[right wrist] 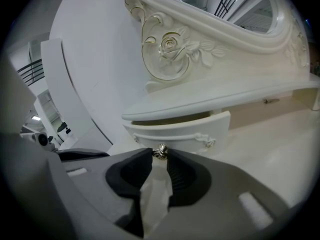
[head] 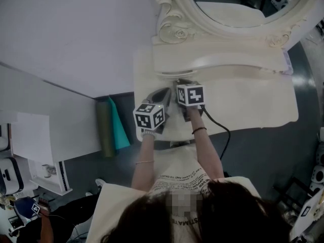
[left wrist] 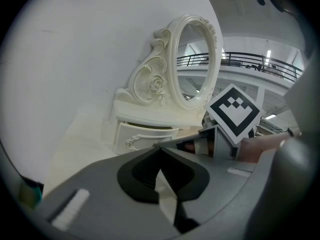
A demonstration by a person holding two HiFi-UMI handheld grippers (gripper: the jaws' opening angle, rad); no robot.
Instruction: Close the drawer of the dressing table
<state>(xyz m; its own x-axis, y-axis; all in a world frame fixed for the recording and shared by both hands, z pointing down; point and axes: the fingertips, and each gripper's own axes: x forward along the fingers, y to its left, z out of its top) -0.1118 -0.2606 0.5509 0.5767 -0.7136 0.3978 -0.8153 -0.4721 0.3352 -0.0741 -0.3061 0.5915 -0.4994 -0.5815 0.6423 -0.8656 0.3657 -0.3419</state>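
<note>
The drawer (right wrist: pixel 177 130) stands ajar (closing is all left); my right hand-held gripper (right wrist: pixel 160 157), narrow, seems to pinch its knob (right wrist: pixel 160 151).

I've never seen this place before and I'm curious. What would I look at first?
The big cream oval mirror with a carved rose on its frame stands at the back of the dressing table. Under its shelf a small drawer sits slightly open. The right gripper has the drawer's silver knob between its jaw tips.
</note>
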